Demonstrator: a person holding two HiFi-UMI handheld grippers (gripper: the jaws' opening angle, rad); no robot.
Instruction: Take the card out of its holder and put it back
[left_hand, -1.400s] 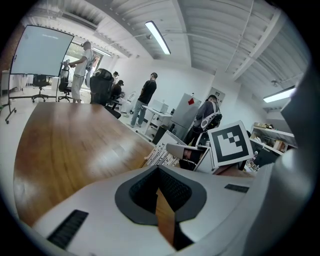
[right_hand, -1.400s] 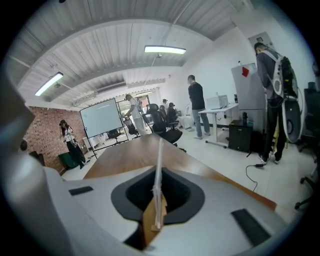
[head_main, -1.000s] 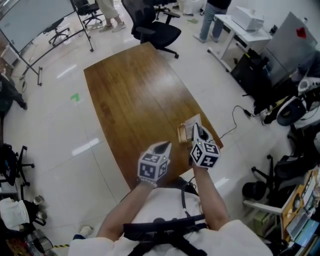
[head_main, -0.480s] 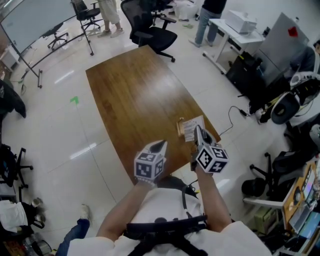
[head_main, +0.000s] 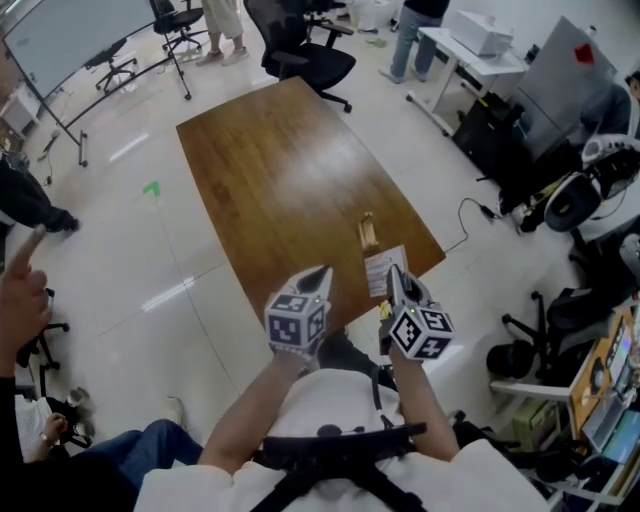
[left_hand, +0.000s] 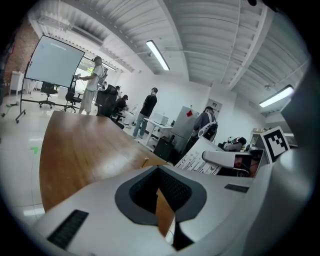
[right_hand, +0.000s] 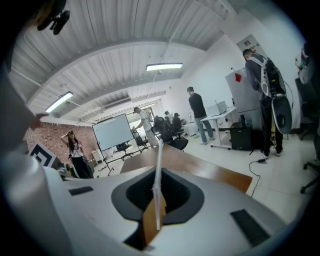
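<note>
head view hides the grip itself: the right gripper (head_main: 397, 285) sits partly behind its marker cube, so where its fingers meet the card (head_main: 382, 270) can't be made out there. card's print is too small to read. the holder (head_main: 368, 232) is a small wooden piece, slot not discernible. on the person's side of the holder, the counter's (head_main: 270, 170) near edge is partly covered by both grippers.

right gripper view settles it: fingers pinched narrow on the card, seen edge-on as a thin white line betw. them. left gripper view shows the left gripper (left_hand: 162, 210) w/ fingers nearly together, nothing betw. them, only a sliver of wood showing through. that view also catches the card's printed face to the right of the holder w/ the right gripper behind it, which the right gripper's own view can't give.

card is out of the holder and apart from it, held on the person's side of it, abt over the counter's near edge.

holder stands close to the counter's right long edge, near the near corner; past that edge a cable (head_main: 470, 215) lies on the floor. beyond & left of the holder the wood runs wide to the far end, where an office chair (head_main: 310, 55) stands.
</note>
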